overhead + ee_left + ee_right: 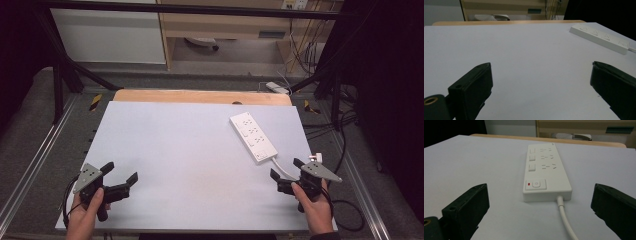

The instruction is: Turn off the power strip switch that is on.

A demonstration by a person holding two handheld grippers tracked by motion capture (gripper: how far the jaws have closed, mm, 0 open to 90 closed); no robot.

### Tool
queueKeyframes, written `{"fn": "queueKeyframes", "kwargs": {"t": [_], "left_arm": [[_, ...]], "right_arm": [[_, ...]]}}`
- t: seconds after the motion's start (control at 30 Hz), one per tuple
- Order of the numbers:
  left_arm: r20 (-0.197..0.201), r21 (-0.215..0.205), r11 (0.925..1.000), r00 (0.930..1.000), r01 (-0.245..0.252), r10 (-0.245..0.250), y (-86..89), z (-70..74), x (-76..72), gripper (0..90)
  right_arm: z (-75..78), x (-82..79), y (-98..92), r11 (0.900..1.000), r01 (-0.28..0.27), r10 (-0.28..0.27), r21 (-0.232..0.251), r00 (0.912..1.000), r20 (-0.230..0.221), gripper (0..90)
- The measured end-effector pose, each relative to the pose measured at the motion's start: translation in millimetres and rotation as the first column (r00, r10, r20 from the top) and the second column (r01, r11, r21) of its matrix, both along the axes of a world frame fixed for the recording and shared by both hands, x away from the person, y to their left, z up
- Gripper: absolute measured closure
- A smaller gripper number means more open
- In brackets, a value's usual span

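Right gripper view: right gripper point(540, 211), jaws wide and empty, faces the white power strip point(545, 171); closing carelessly could snag its cable point(565, 220) and drag it. Left gripper point(120, 174) is also wide.

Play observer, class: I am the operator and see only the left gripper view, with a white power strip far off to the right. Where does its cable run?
Observer: The cable leaves the near end of the power strip and runs toward the right claw, passing between its jaws.
Operator: Is that claw gripping it?
Observer: No. In the right gripper view both jaws stand wide apart, clear of the cable.
Operator: Is there anything on the strip's top face?
Observer: A switch with a small red mark beside it sits at the cable end.
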State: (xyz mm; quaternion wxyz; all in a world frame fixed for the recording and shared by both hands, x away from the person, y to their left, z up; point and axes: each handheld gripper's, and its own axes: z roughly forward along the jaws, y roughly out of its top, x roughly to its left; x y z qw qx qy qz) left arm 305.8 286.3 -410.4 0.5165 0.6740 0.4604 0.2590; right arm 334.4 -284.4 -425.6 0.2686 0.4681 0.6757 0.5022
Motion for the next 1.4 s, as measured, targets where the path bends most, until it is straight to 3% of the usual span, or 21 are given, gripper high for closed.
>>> {"fn": "queueKeyframes", "kwargs": {"t": [0.47,0.93,1.3,1.4], "left_arm": [[-0.012,0.007,1.0,0.9999,0.001,0.0,-0.3,-1.0,0.0,4.5],[-0.012,0.012,0.9999,0.9999,0.002,-0.002,-1.2,-0.9,-0.5,4.5],[-0.016,0.017,0.9998,0.9999,0.005,-0.004,-1.7,-1.5,-0.2,4.5],[-0.018,0.02,0.9998,0.9998,0.005,-0.005,-1.4,-1.8,0.0,4.5]], "right_arm": [[17.4,-0.3,2.8,1.0,0.012,-0.012,0.013,0.9996,0.025,2.6],[37.0,1.6,16.0,1.0,-0.016,0.016,-0.005,0.9991,0.039,2.7],[51.6,10.5,20.0,1.0,-0.023,0.024,-0.019,0.9987,0.044,3.0],[55.8,13.4,20.2,1.0,-0.022,0.022,0.0,0.9984,0.052,2.6]]}}
